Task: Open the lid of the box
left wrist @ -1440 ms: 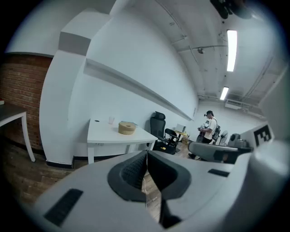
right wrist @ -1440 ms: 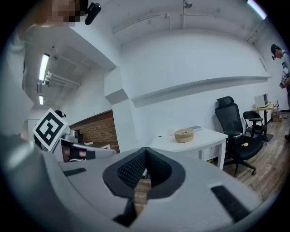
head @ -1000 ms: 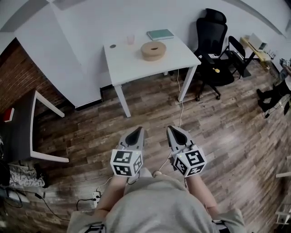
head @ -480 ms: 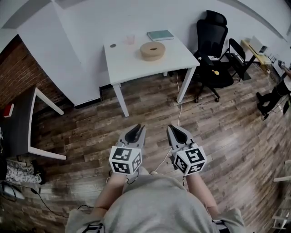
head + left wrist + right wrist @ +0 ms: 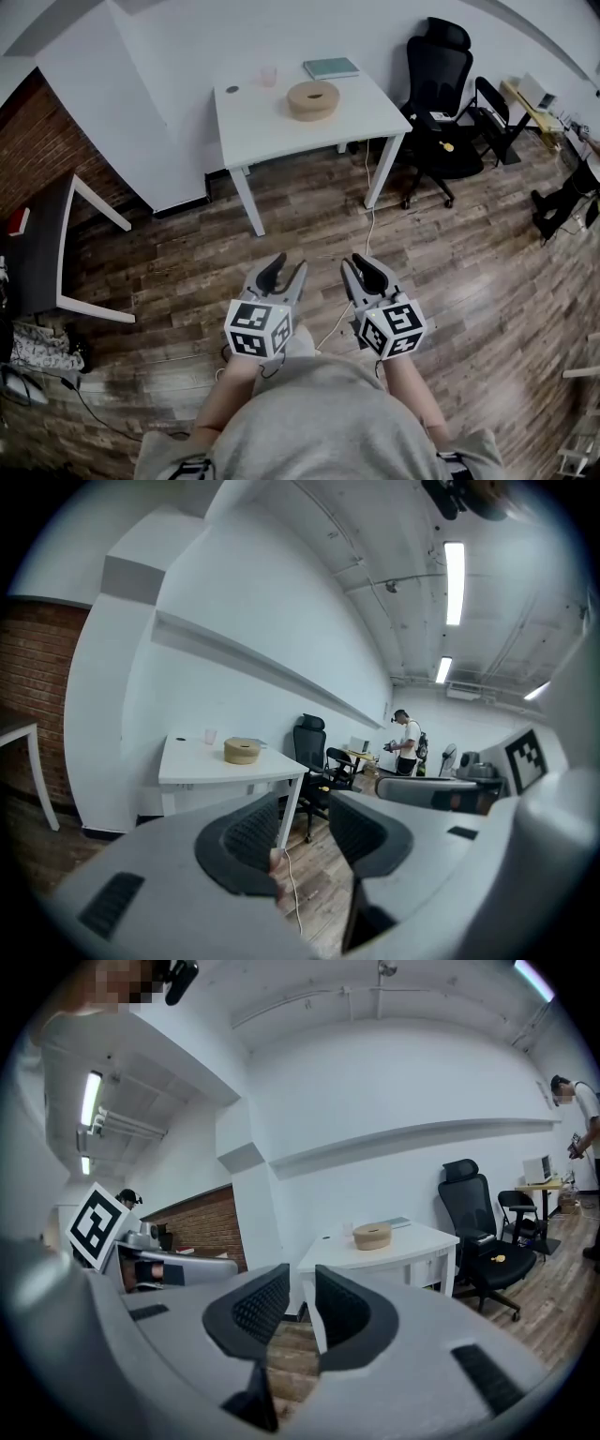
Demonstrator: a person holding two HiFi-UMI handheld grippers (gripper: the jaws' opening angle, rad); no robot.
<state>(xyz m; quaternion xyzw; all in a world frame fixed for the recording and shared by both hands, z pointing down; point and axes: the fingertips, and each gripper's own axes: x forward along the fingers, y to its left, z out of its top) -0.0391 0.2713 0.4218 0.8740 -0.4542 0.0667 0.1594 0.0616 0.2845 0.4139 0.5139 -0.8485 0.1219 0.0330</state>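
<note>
A round tan box (image 5: 313,98) with its lid on stands on the white table (image 5: 281,127) across the room; it also shows as the box (image 5: 243,751) and the box (image 5: 372,1236) in the gripper views. My left gripper (image 5: 282,269) and right gripper (image 5: 365,271) hang side by side over the wood floor, well short of the table. Both point toward it. Their jaws are opening, the left wider than the right, with nothing between them.
A clear cup (image 5: 269,77), a teal book (image 5: 330,67) and a small dark disc (image 5: 232,90) share the table. A black office chair (image 5: 438,103) stands to its right. A cable (image 5: 370,211) runs across the floor. A dark table (image 5: 42,253) is at the left. A person (image 5: 408,742) stands far off.
Both grippers were shut a second ago and their jaws have now parted. They have edged slightly forward toward the table.
</note>
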